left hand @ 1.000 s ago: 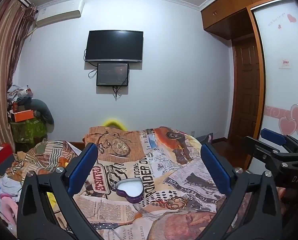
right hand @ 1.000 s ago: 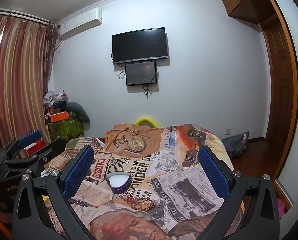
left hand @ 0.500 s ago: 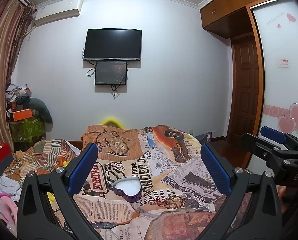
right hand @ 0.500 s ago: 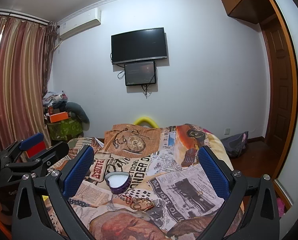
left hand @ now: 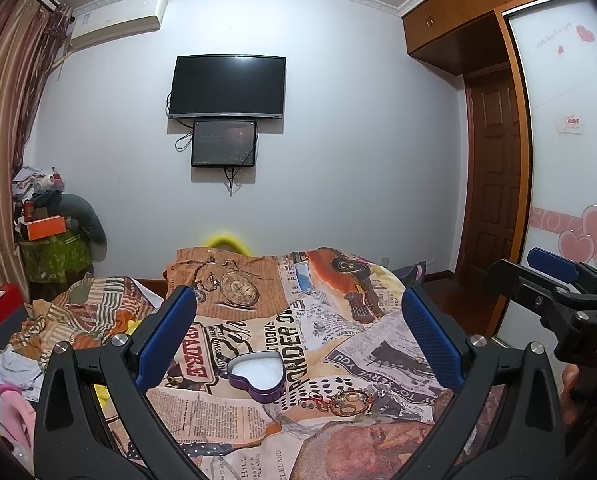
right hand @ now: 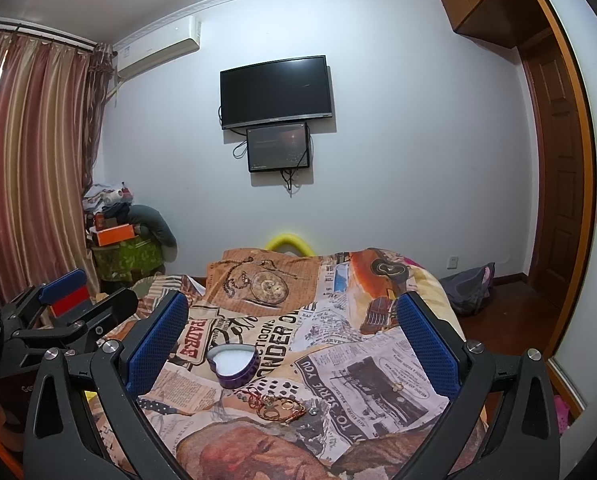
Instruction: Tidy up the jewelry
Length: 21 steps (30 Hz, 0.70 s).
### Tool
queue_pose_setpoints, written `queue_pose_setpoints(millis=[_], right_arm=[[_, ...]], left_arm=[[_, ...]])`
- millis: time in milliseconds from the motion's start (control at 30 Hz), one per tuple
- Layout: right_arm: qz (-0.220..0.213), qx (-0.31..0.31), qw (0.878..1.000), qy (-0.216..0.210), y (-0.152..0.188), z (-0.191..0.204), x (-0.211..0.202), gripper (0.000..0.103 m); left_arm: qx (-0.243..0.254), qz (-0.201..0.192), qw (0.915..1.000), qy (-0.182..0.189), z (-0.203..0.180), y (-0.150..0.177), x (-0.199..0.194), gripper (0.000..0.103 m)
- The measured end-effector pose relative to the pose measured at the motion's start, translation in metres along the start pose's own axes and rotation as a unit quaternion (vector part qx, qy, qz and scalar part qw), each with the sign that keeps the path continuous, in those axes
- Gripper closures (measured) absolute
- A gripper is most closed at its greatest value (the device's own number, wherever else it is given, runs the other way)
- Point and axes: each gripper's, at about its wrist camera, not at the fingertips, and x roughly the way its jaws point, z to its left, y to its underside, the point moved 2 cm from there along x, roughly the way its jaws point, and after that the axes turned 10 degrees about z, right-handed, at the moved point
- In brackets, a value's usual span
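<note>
A purple heart-shaped tin with a white lining lies open on the printed bedspread. Just in front of it sits a small heap of jewelry, gold rings and red bead strands. A separate small gold ring lies further right. My left gripper is open, held above the near bed, with the tin between its blue pads. Open as well, my right gripper frames the tin and the heap. Each gripper shows at the edge of the other's view. Both are empty.
The bed fills the foreground; a rumpled striped blanket and clothes lie at its left. A television hangs on the far wall. A cluttered stand and curtains are left, a wooden door right, a dark bag on the floor.
Both views have shifted slightly: the tin and jewelry sit a little higher and further left between the fingers. Nothing on the bed has moved, and both grippers stay open.
</note>
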Motion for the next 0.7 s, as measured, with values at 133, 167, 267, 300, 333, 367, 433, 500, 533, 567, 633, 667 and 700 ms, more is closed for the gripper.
queue_pose_setpoints(millis=[133, 167, 267, 300, 333, 367, 433, 500, 533, 567, 633, 667, 700], right_arm=[[0.000, 0.000, 1.000, 0.000, 0.0000, 0.0002, -0.0004, 0.000], [0.000, 0.000, 1.000, 0.001, 0.0002, 0.0001, -0.0003, 0.000], [0.001, 0.000, 1.000, 0.002, 0.0001, -0.0007, 0.0007, 0.000], [0.002, 0.000, 1.000, 0.002, -0.0001, -0.0010, 0.0009, 0.000], [0.002, 0.001, 1.000, 0.002, -0.0004, -0.0013, 0.0011, 0.000], [0.002, 0.001, 1.000, 0.002, -0.0003, -0.0013, 0.0012, 0.000], [0.002, 0.001, 1.000, 0.002, 0.0005, -0.0011, 0.0009, 0.000], [0.002, 0.001, 1.000, 0.003, 0.0006, -0.0010, 0.0008, 0.000], [0.002, 0.000, 1.000, 0.002, 0.0004, -0.0011, 0.0009, 0.000], [0.002, 0.001, 1.000, 0.002, 0.0004, -0.0012, 0.0010, 0.000], [0.003, 0.000, 1.000, 0.003, 0.0007, -0.0007, 0.0009, 0.000], [0.003, 0.000, 1.000, 0.003, 0.0006, -0.0010, 0.0009, 0.000], [0.003, 0.000, 1.000, 0.002, 0.0006, -0.0008, 0.0009, 0.000]], left_arm=[[-0.001, 0.001, 1.0000, -0.001, 0.0000, -0.0003, 0.0012, 0.000], [-0.001, 0.001, 1.0000, -0.001, 0.0001, -0.0004, 0.0018, 0.000], [-0.002, 0.002, 1.0000, -0.002, -0.0002, 0.0005, 0.0029, 0.000], [-0.002, 0.003, 1.0000, -0.003, -0.0003, 0.0006, 0.0034, 0.000], [-0.002, 0.003, 1.0000, -0.004, -0.0003, 0.0007, 0.0039, 0.000], [-0.002, 0.003, 1.0000, -0.004, -0.0003, 0.0009, 0.0042, 0.000], [-0.002, 0.003, 1.0000, -0.005, 0.0003, 0.0010, 0.0041, 0.000], [-0.003, 0.004, 1.0000, -0.005, 0.0004, 0.0011, 0.0049, 0.000], [-0.003, 0.004, 1.0000, -0.005, 0.0003, 0.0011, 0.0052, 0.000], [-0.002, 0.003, 1.0000, -0.005, 0.0004, 0.0016, 0.0043, 0.000], [-0.003, 0.003, 1.0000, -0.006, 0.0006, 0.0018, 0.0044, 0.000], [-0.003, 0.003, 1.0000, -0.006, 0.0006, 0.0020, 0.0046, 0.000], [-0.004, 0.002, 1.0000, -0.006, 0.0016, 0.0028, 0.0043, 0.000]])
